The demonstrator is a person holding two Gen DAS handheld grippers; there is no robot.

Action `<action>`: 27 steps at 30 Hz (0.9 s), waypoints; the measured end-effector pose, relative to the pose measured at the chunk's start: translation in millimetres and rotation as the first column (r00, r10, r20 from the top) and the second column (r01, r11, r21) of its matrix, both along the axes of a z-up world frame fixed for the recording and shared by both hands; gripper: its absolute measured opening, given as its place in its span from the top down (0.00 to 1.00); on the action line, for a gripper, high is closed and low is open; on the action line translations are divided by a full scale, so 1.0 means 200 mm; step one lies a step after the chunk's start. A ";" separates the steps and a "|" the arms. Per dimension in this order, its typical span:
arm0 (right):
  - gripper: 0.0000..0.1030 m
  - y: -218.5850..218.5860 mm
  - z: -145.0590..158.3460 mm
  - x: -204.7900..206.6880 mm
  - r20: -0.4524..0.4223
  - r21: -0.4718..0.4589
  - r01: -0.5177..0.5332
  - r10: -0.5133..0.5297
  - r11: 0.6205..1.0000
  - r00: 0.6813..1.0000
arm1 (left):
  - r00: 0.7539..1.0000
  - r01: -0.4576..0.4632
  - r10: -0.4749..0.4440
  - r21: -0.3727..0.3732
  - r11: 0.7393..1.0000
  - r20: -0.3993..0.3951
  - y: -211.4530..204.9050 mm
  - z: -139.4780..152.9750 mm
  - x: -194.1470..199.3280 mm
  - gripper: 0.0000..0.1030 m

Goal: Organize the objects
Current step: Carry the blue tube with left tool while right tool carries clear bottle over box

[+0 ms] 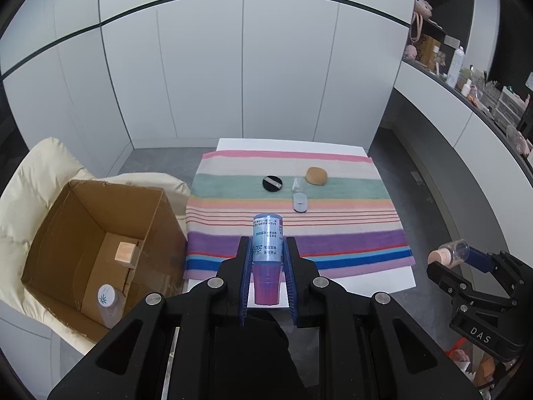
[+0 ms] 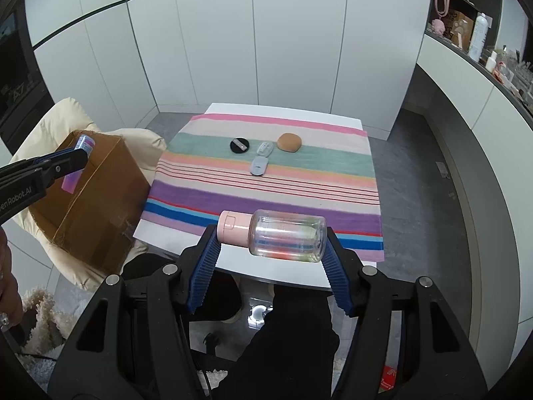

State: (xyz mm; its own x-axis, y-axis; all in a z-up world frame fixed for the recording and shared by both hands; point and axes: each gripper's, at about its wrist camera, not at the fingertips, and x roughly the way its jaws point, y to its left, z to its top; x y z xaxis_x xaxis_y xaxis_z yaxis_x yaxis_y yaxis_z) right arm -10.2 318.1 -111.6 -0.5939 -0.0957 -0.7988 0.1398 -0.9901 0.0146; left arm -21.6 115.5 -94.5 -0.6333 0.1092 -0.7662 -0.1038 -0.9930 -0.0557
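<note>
Bottles are held in both grippers, short of the table. In the left wrist view, the left gripper [image 1: 266, 260] is closed narrowly on a silver tube [image 1: 266, 240] with a purple cap; the cap end points back toward the camera, the far end juts past the fingertips, and the printed label is too small to be read. In the right wrist view, the right gripper [image 2: 271, 236] is clamped end to end on a clear bottle [image 2: 288, 240] with a pink cap, lying crosswise, cap against the left pad and base against the right. Both grippers are pitched steeply down. Below them, dark clothing is seen, its shape unclear. A white table [image 2: 283, 271] is largely hidden under a striped cloth [image 2: 266, 196]. Left of the table, an open cardboard box [image 1: 100, 233] is set on a cream cushion [image 1: 43, 173]; inside it a small carton and a white-capped bottle [image 1: 108, 303] can be made out, the bottle partly cut off by the gripper body. Farther off on the cloth, a grey device [image 2: 260, 166] lies nearest, then a clear case [image 2: 265, 148] just behind it, a black round disc [image 2: 240, 145] to its left and a tan puff [image 2: 289, 142] to its right, all apart from one another. At the far right, cluttered shelves are cropped by the lens edge, their contents hard to tell.
</note>
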 end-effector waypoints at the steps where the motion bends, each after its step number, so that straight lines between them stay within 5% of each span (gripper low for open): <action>1: 0.39 -0.01 0.00 0.00 0.002 0.002 -0.005 0.005 1.000 1.000 | 1.000 -0.006 0.006 0.005 1.000 0.001 -0.02 0.00 0.00 0.81; 16: 0.39 -0.41 -0.02 -0.06 0.011 -0.001 -0.174 0.174 0.985 0.985 | 0.989 -0.147 0.147 0.003 0.989 0.016 -0.37 -0.04 0.09 0.81; 27: 0.39 -1.00 -0.03 -0.04 0.014 -0.023 -0.442 0.442 0.897 0.897 | 0.927 -0.373 0.373 -0.010 0.928 0.031 -0.87 -0.08 0.28 0.81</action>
